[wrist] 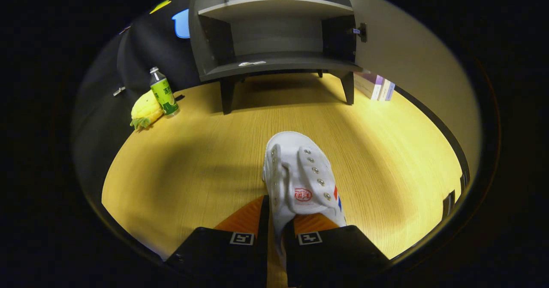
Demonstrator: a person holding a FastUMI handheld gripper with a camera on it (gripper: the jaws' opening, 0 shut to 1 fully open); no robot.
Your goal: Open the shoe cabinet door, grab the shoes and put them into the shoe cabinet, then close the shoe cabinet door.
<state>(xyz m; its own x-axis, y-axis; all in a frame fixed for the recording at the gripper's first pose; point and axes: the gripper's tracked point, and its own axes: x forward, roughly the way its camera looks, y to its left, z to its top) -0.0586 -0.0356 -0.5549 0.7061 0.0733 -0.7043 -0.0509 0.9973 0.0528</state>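
Note:
A white canvas shoe (pixel 300 176) with metal eyelets points its toe away from me, and my gripper (pixel 276 225) is shut on its heel end, both fingers pressing on the rim. The shoe hangs just above the wooden tabletop (pixel 206 159). Beyond it stands the dark grey shoe cabinet (pixel 274 34) on short legs, its door (pixel 403 52) swung open to the right. Inside, the lower shelf (pixel 279 62) is bare apart from a small white sticker, and an upper shelf sits above it.
A green bottle (pixel 163 92) and a yellow pineapple plush toy (pixel 145 109) stand left of the cabinet by the black cloth wall. Some books (pixel 379 87) lie behind the cabinet's right leg, under the open door.

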